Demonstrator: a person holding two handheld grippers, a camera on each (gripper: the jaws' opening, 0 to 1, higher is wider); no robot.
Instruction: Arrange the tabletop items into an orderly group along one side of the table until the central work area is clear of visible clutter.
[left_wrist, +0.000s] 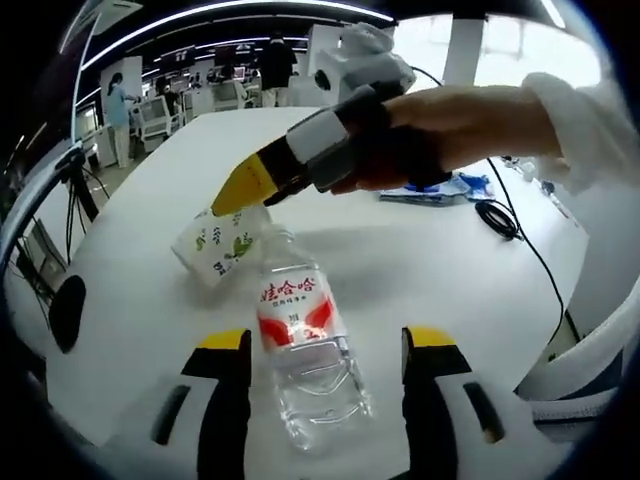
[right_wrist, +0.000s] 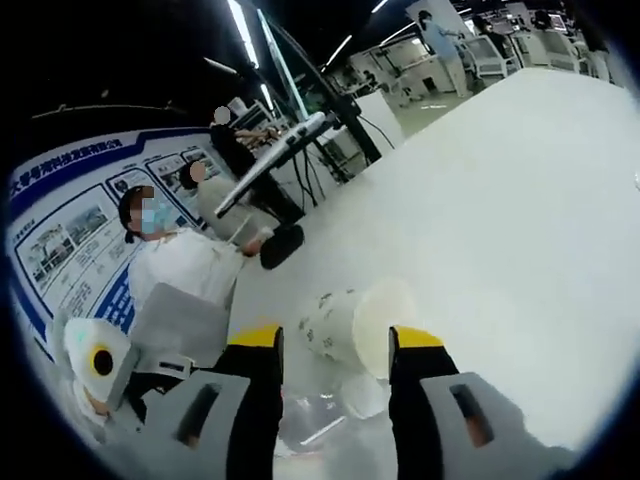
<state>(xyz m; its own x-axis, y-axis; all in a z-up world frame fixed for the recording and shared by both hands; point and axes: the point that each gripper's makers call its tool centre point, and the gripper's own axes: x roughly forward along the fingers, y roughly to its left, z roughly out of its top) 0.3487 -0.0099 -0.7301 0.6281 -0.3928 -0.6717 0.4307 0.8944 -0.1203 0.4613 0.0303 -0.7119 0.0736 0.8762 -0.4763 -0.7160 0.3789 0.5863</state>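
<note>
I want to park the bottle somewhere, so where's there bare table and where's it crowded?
Bare white table lies beyond the water bottle, up to the black cable and blue packet; more on the far left toward the corner. It is crowded around the paper cup, where the right gripper reaches beside the bottle.

Clear bottle (left_wrist: 305, 350) at lower centre, red-and-white label. White paper cup (left_wrist: 220, 245) left of centre, green leaf print. White table (left_wrist: 420, 270). Yellow tips on black-and-grey left gripper (left_wrist: 325, 345) and right gripper (right_wrist: 335, 340).

Bottle (left_wrist: 303, 345) and cup (left_wrist: 218, 247) mid-table (left_wrist: 400, 270); open surface beyond, cable (left_wrist: 500, 220) aside.
</note>
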